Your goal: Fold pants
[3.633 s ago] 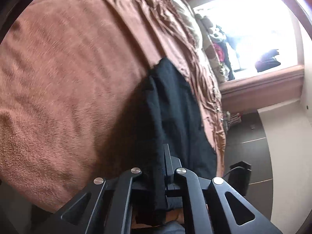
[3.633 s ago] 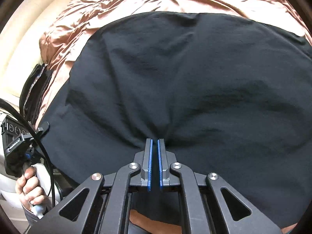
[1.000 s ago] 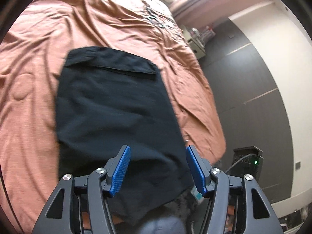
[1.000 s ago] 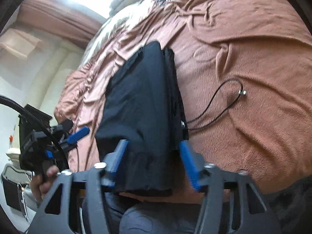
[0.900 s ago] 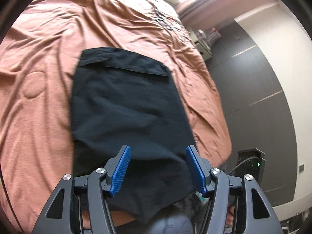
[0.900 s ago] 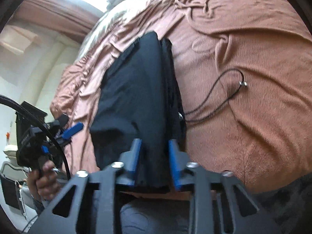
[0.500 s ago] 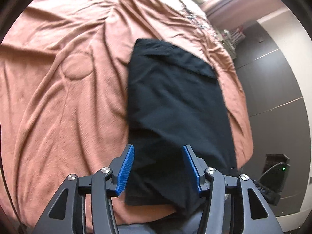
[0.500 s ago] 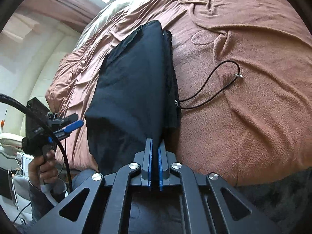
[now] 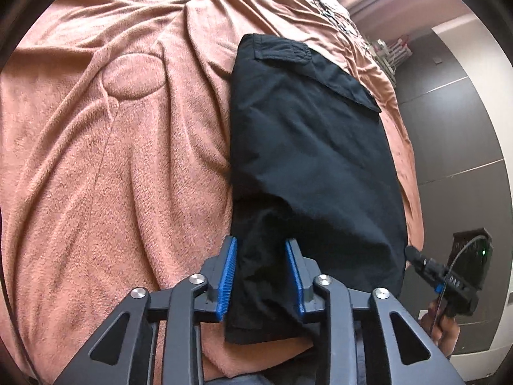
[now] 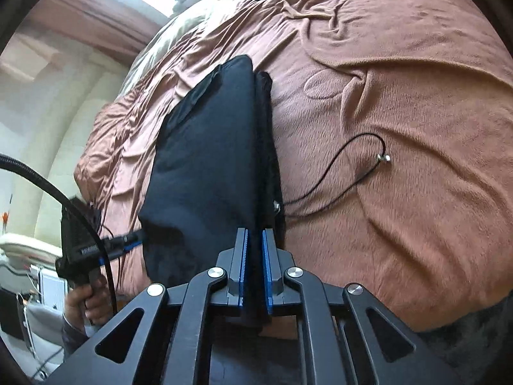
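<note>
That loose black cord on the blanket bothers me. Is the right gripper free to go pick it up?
Probably not yet: the right gripper looks shut on the folded black pants. Nothing lies between it and the cord on the blanket.

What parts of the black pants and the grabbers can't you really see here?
- Left wrist view: the pants' near edge is hidden behind the left gripper.
- Right wrist view: whether the right gripper truly pinches cloth; its fingers cover the spot.
- Right wrist view: where the black cord ends, under the pants.
</note>
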The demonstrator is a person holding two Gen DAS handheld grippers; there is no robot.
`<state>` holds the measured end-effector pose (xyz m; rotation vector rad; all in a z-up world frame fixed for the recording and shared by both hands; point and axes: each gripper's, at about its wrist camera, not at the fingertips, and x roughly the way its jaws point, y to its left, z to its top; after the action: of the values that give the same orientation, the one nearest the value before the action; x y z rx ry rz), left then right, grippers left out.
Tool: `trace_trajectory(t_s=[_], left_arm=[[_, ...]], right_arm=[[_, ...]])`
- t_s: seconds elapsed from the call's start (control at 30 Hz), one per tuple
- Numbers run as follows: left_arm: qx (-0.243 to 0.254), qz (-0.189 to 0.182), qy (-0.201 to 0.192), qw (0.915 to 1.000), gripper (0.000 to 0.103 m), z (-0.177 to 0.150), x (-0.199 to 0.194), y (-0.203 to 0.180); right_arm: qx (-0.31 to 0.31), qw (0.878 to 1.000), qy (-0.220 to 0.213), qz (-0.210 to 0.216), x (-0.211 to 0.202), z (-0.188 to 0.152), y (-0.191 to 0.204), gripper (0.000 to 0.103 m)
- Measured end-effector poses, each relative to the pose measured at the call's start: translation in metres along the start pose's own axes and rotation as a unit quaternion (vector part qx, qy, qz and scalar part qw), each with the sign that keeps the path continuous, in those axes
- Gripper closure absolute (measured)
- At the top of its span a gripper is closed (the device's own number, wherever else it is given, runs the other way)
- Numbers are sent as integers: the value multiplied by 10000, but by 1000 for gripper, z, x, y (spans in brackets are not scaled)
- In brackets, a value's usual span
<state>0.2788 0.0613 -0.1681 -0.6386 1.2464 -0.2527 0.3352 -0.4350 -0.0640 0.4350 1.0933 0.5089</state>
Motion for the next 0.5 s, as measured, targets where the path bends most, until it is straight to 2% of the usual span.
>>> trace_trajectory(t_s=[0.13,0.4,0.47,0.5], left_arm=[[-149,-35,155,9998,85,-4,1,6],[-183,-35,434,9989,87,-20,-6,10],[-129,-6,358,9993,87,-22,-12,10],[-116,26,325,9994,83,-21,-15,10]], right_arm=[[43,9999,4,117,10,5,-1,97],[144,9996,65,255,19,6,-6,97],[146,9994,51,309,18,8,-7,87],[139,9994,38,309,17,9,-8,66]])
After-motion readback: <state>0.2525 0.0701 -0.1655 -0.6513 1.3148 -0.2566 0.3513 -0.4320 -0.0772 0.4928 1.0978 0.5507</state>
